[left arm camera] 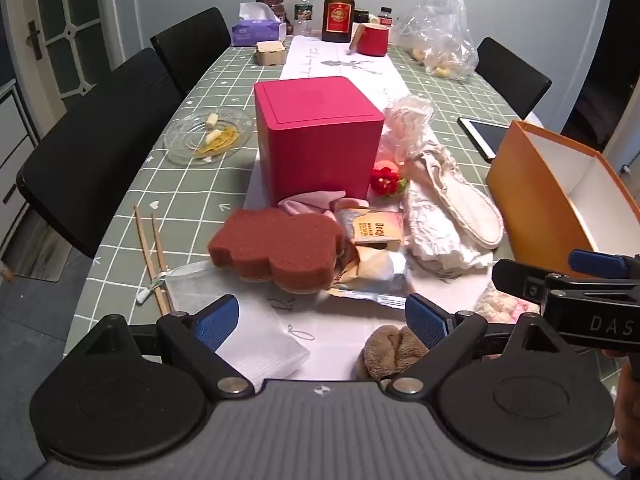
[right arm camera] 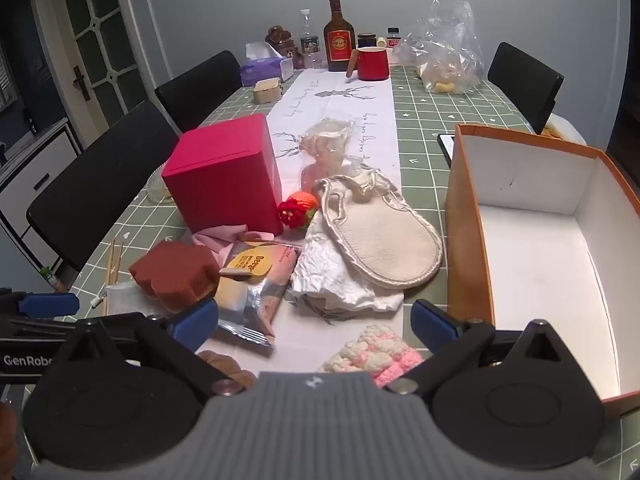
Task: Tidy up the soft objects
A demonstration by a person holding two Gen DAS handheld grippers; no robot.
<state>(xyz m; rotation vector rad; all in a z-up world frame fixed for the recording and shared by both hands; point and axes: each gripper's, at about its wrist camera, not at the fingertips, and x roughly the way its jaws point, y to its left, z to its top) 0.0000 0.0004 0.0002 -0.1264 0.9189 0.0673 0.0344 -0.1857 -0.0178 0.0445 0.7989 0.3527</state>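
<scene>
Left gripper (left arm camera: 323, 322) jaws wide, nothing between pads. Brown fuzzy cloth (left arm camera: 390, 350) just beside right pad. Brown sponge (left arm camera: 278, 246) ahead, snack packet (left arm camera: 374, 240) touching it. Pink box (left arm camera: 318, 140) behind. Orange box (left arm camera: 560, 196) far right.

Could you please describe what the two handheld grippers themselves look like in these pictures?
Both match: the left gripper and right gripper each have a ribbed grey body, two round black discs, black angular arms with silver pivot bolts, and blue textured pads. White lettering marks their sides: "DAS" on the right one, "GenRob" on the left. No cables or sleeves show.
</scene>
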